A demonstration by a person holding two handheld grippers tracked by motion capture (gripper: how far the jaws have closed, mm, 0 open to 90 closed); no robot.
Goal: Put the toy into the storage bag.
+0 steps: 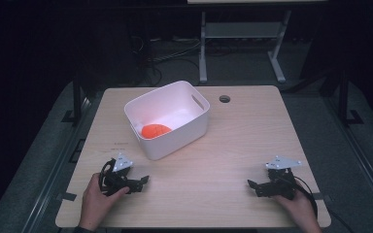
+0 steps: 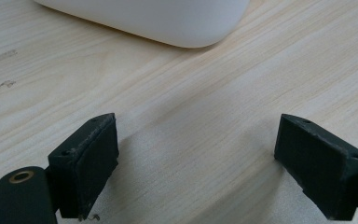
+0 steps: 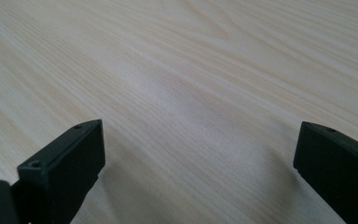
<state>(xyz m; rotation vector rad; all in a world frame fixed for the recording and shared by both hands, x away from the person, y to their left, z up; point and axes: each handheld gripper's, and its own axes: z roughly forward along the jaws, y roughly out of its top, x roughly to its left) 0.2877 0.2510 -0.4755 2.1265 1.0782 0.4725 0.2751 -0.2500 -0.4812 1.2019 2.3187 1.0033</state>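
A pale wooden surface (image 1: pixel 252 141) has a round cable hole (image 1: pixel 224 99) near its far edge. Behind it stands a grey metal frame (image 1: pixel 243 34) on dark floor.

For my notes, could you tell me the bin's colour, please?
White bin, clearest in the high view.

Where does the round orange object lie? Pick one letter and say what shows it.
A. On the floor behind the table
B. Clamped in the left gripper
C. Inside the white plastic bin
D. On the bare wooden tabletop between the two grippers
C: in the high view the round orange object rests on the bottom of the white plastic bin, while the left gripper and the right gripper sit open and empty on the wooden table.
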